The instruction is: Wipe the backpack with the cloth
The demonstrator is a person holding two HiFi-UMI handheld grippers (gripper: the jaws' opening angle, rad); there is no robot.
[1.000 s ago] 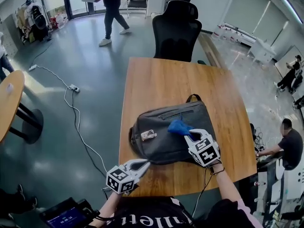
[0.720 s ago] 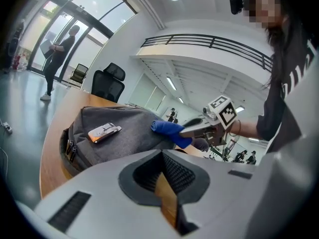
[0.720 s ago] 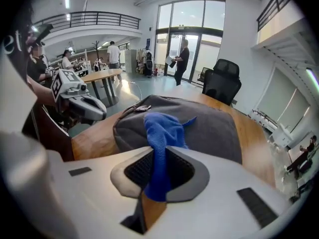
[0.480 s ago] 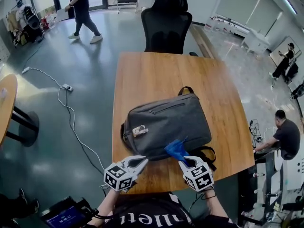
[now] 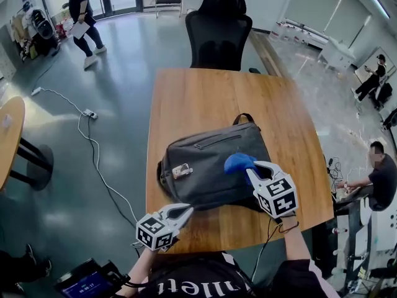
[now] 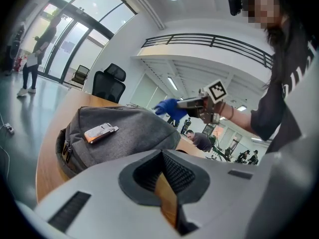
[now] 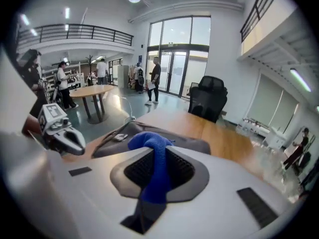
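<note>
A grey backpack (image 5: 214, 163) lies flat on the wooden table (image 5: 205, 101), with a small metal tag (image 5: 180, 170) on its left part. My right gripper (image 5: 255, 167) is shut on a blue cloth (image 5: 237, 161), held over the backpack's right side. In the right gripper view the blue cloth (image 7: 152, 161) runs down between the jaws, with the backpack (image 7: 164, 139) beyond. My left gripper (image 5: 182, 212) rests near the table's front edge, just in front of the backpack (image 6: 114, 131), jaws closed with nothing between them. The left gripper view shows the right gripper (image 6: 182, 103) holding the cloth (image 6: 167, 106) above the bag.
A black office chair (image 5: 218, 33) stands at the table's far end. A power strip and cable (image 5: 90, 113) lie on the floor at left, beside a round wooden table (image 5: 9, 138). A person (image 5: 82, 14) walks at the far left; others sit at right.
My right gripper has carried the cloth from the backpack's front edge up and right onto its right side. The left gripper has stayed put. The walking person moved left.
</note>
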